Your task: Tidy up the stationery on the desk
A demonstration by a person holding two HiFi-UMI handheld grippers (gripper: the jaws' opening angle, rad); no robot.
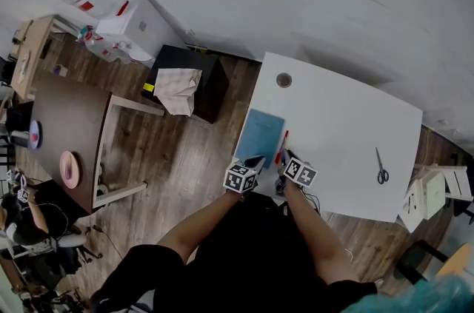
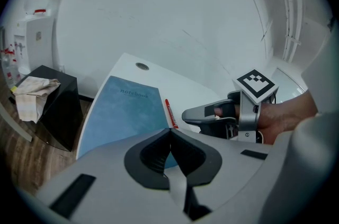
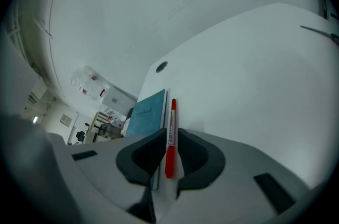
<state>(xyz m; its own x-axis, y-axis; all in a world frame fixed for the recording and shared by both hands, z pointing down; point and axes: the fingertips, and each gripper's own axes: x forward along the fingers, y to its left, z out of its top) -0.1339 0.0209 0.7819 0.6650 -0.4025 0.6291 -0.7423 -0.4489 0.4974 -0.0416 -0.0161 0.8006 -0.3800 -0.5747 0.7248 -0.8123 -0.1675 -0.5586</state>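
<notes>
Noting the left gripper (image 2: 170, 131) first: jaws pressed together, nothing between them, tips over the near edge of the blue notebook (image 2: 124, 112). The notebook lay flat on the white surface (image 1: 341, 126), running ahead of those jaws and slightly to their left.

Right gripper (image 3: 169, 134): jaws narrowly parted and pinching the red pen (image 3: 170, 150). The pen's rear part sat between the jaws, and its capped end stuck out forward past their tips. The pen ran along the notebook's right edge, just beside it; contact with that edge could not be made out. From the right jaws the notebook lay just to the left.

Both grippers were close together, side by side, at the near left corner of the surface. Each was held in a hand, forearms bare in the head view.

Scissors (image 1: 381, 169) lay well to the right of the right jaws, near the surface's right edge. A round grey cable hole (image 1: 284, 80) sat far ahead of both jaws, beyond the notebook's far end.
</notes>
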